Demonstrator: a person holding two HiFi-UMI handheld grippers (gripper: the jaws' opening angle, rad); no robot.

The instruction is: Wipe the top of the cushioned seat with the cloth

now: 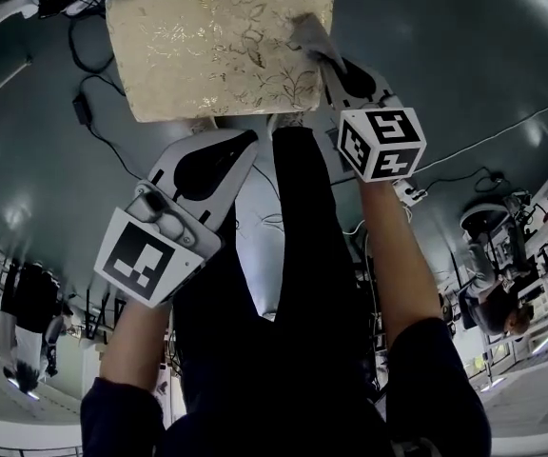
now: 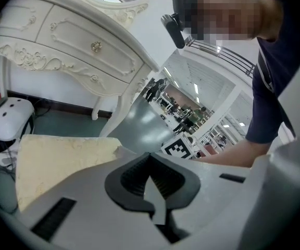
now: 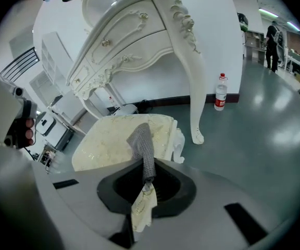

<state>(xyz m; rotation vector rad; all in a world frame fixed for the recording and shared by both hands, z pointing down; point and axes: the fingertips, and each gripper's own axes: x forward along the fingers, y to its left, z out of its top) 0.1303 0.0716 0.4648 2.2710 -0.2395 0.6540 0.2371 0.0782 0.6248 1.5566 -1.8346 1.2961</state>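
The label on the bottle (image 3: 221, 99), seen only in the right gripper view at right centre, is too small to read. The right gripper (image 1: 331, 65) clamps the grey cloth (image 1: 310, 36), which lies on the seat (image 1: 207, 46) at the head view's top. The left gripper (image 1: 245, 146) has its jaws together, holding nothing.

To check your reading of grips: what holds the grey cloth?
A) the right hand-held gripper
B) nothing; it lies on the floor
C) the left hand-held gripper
A: the right hand-held gripper is shut on the grey cloth, over the cushioned seat.
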